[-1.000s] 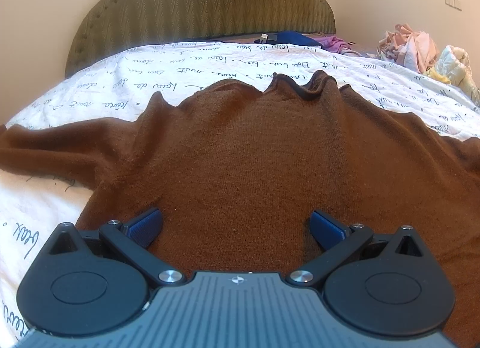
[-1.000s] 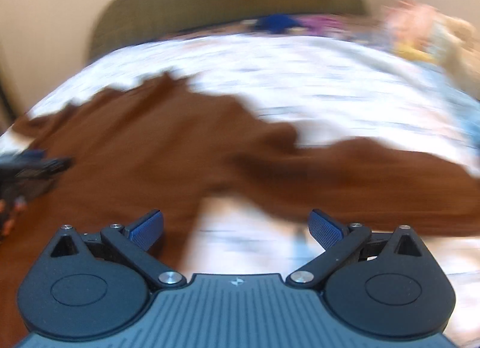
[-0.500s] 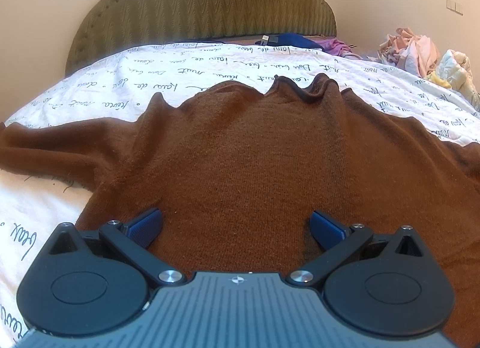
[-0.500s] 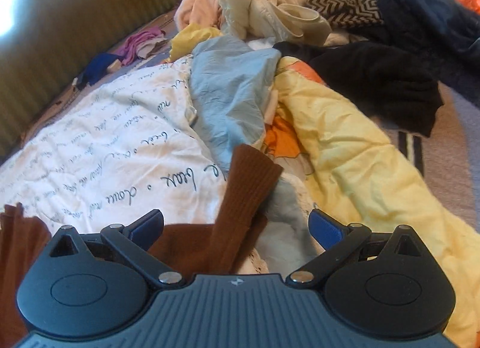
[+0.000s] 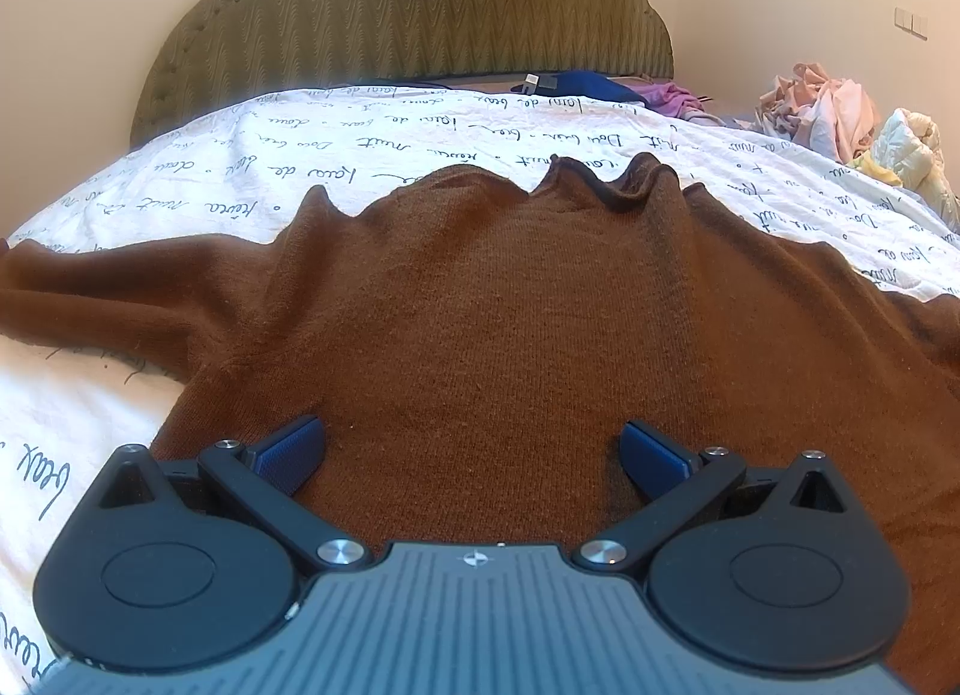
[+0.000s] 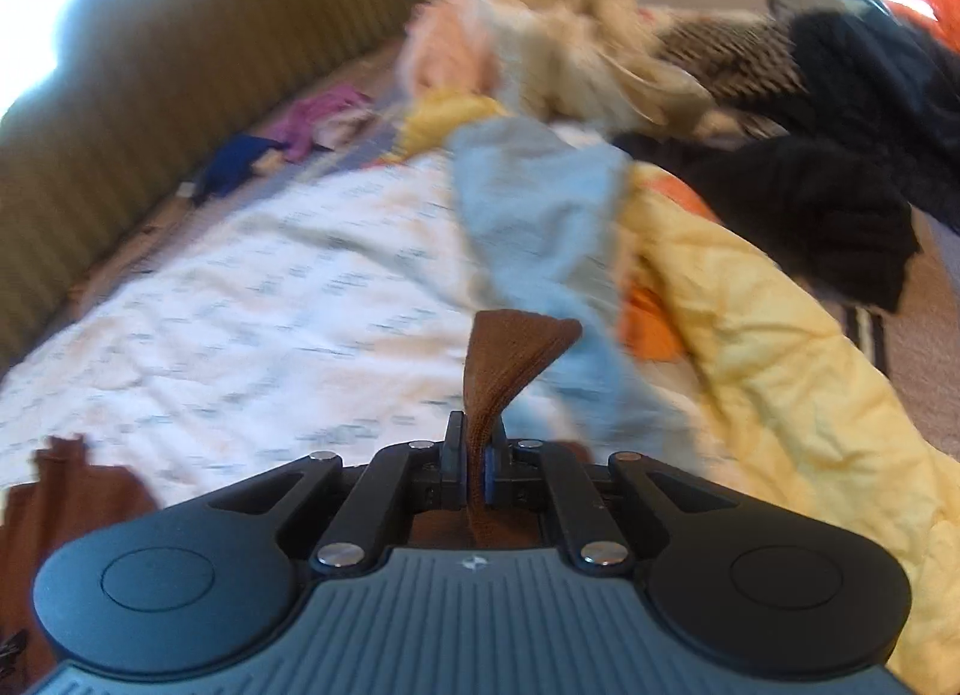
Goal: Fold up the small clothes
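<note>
A brown knitted sweater (image 5: 510, 335) lies spread out flat on the bed's white quilt with black handwriting on it (image 5: 372, 149). The sweater's wavy far edge points toward the green padded headboard (image 5: 408, 11), and one sleeve runs out to the left of the body.

The left claw (image 5: 471, 449) sits low over the near part of the sweater. Its two blue-tipped fingers (image 5: 288, 452) are spread wide apart, and nothing is between them.

The right claw (image 6: 477, 464) is squeezed tight on the ribbed cuff of the sweater's sleeve (image 6: 510, 353). The cuff sticks up and fans out above the closed fingers. This view is blurry, so small things are hard to make out.

Beyond the cuff lies a light blue cloth (image 6: 540, 203), touching a puffy yellow blanket (image 6: 780, 347) to its right. Past the blue cloth is a heap of cream and pink clothes (image 6: 552, 35). To the right of that heap lie dark black clothes (image 6: 828, 203). Near the headboard, left of the blue cloth, are a dark blue cloth (image 6: 240, 161) and a purple cloth (image 6: 324, 113).
</note>
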Motion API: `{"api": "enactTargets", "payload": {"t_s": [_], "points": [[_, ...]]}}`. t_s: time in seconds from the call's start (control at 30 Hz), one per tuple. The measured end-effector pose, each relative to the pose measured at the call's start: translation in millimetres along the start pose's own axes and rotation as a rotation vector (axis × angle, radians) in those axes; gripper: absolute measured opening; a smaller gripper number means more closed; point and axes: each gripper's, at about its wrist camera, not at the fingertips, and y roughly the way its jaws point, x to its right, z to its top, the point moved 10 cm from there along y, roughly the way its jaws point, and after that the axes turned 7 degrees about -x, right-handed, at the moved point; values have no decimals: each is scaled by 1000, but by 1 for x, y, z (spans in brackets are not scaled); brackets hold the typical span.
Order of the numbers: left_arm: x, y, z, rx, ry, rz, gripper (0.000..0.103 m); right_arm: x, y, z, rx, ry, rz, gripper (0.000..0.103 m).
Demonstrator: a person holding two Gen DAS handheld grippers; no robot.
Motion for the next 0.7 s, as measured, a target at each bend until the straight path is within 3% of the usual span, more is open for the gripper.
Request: {"api": "enactTargets", "payload": {"t_s": [0.2, 0.43, 0.57, 0.6, 0.63, 0.7], "points": [[0, 0, 0, 2, -4, -4, 103, -138, -19, -28, 27, -168, 162, 4], [-2, -1, 0, 4, -13, -12, 103, -287, 42, -117, -86, -331, 282, 4], [-2, -1, 0, 2, -15, -12, 103, -319, 84, -180, -202, -435, 243, 9], [-2, -1, 0, 0, -13, -11, 103, -323, 90, -188, -195, -490, 210, 10], [-2, 0, 0, -2, -11, -8, 103, -326, 86, -190, -140, -543, 187, 15], [-1, 0, 0, -7, -6, -4, 103, -325, 68, -192, -113, -573, 173, 51]]}}
